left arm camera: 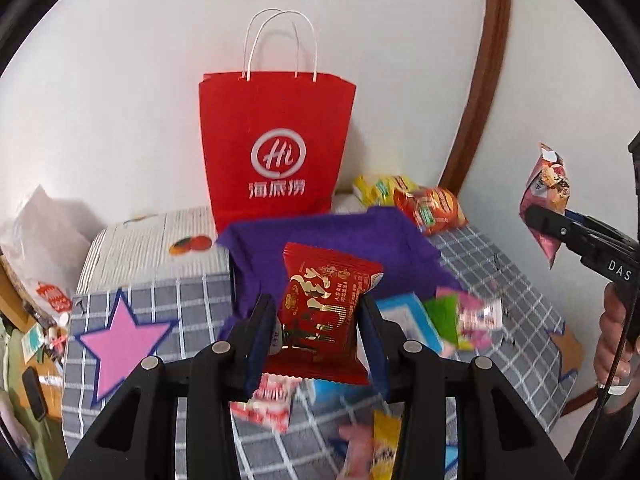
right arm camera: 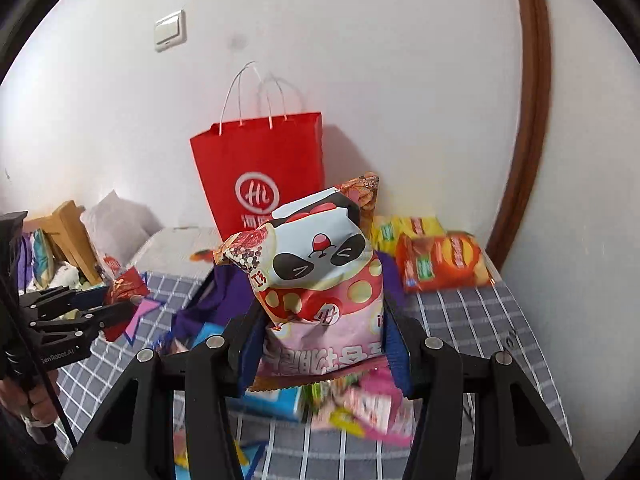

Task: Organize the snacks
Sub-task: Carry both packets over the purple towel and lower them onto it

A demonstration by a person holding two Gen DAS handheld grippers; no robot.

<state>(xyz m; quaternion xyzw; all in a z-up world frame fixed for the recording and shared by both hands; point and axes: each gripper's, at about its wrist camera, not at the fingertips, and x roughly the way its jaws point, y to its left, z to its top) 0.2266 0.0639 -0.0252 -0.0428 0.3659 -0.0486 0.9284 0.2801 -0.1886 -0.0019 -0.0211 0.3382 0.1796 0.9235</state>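
Loose snacks under both grippers are motion-blurred, labels unreadable; the red paper bag (left arm camera: 276,148) hides whatever is inside it. Left gripper (left arm camera: 316,320) clamps a red packet (left arm camera: 324,312) w/ gold print, held above the purple cloth (left arm camera: 332,236). Right gripper (right arm camera: 324,340) clamps a crumpled pink panda-face bag (right arm camera: 320,272), upside down, above the checked worktop (right arm camera: 472,320).

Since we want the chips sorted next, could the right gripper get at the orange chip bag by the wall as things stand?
Probably not yet. The way to the orange chip bag looks free, since it lies uncovered on the checked cloth, but the right gripper is shut on the panda snack bag.
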